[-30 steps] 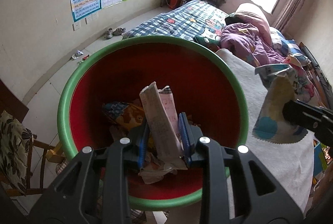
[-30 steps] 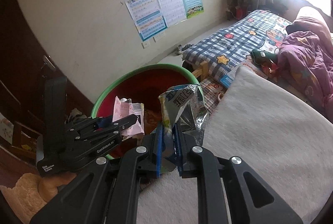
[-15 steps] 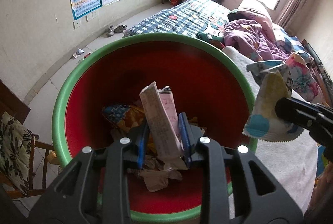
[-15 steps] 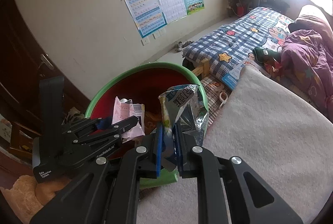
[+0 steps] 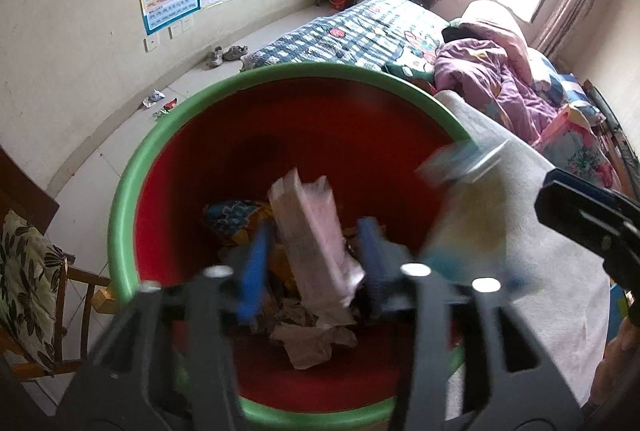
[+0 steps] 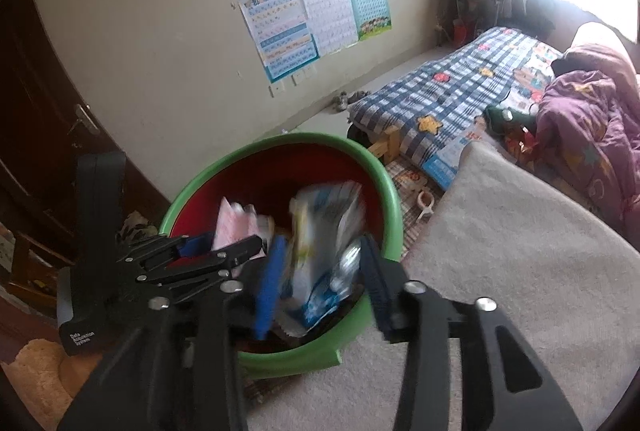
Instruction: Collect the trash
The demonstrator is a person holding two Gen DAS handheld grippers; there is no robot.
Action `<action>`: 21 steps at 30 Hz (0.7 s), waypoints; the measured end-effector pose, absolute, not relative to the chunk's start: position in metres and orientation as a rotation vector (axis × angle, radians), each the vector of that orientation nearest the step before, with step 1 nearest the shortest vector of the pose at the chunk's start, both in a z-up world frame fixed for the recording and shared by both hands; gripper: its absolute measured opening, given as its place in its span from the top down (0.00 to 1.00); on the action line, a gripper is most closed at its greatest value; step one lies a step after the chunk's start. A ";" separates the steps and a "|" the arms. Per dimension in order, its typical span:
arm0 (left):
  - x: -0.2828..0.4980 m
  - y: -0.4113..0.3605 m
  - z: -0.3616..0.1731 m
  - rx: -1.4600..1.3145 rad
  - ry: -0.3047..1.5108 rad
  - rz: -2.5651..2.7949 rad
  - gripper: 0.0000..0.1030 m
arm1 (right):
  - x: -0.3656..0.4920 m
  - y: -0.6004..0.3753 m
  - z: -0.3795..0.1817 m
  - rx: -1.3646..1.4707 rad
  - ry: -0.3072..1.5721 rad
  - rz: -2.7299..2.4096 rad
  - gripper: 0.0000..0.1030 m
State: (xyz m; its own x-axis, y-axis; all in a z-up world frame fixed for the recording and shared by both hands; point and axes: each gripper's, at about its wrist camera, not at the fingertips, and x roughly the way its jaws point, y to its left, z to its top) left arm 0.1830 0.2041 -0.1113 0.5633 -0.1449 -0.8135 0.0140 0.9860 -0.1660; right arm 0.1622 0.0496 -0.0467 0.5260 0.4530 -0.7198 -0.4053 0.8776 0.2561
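Observation:
A red bin with a green rim (image 5: 132, 191) (image 6: 384, 187) holds several crumpled wrappers. My left gripper (image 5: 312, 263) hangs over it, its jaws opening. A pink and white paper packet (image 5: 312, 239) (image 6: 232, 223) slips loose between the blue pads, blurred as it drops. My right gripper (image 6: 320, 271) is over the bin's near edge, its jaws opening too. A blue and white foil snack bag (image 6: 324, 243) (image 5: 460, 207) falls free between its pads, motion-blurred.
A grey-white blanket (image 6: 500, 271) lies right of the bin. Behind it is a bed with a checked quilt (image 6: 436, 99) and a purple duvet (image 6: 588, 111). A cushioned wooden chair (image 5: 28, 287) stands left. Shoes (image 5: 224, 55) and litter (image 5: 160, 103) lie by the wall.
Both grippers were shut on their trash; now both sets of jaws have spread and the paper packet and the snack bag are slipping down toward the bin.

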 end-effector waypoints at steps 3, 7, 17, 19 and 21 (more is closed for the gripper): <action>0.180 0.205 -0.106 -0.150 0.941 -0.078 0.34 | 0.154 0.046 -0.039 0.038 0.852 0.498 0.53; 0.173 0.198 -0.097 -0.172 0.916 -0.101 0.20 | 0.137 0.034 -0.030 -0.004 0.801 0.470 0.41; 0.146 0.144 -0.073 -0.124 0.853 -0.212 0.06 | 0.091 -0.049 -0.039 0.166 0.812 0.308 0.30; 0.139 0.130 -0.067 -0.121 0.837 -0.247 0.06 | 0.081 -0.063 -0.045 0.207 0.825 0.270 0.29; 0.131 0.118 -0.062 -0.115 0.811 -0.274 0.05 | 0.071 -0.078 -0.052 0.235 0.835 0.222 0.29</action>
State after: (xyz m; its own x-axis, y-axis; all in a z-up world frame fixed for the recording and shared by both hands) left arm 0.1311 0.1176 -0.0624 0.6559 -0.2855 -0.6988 0.1978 0.9584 -0.2059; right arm 0.0706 -0.0777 -0.0516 0.6514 0.2849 -0.7032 -0.1017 0.9512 0.2912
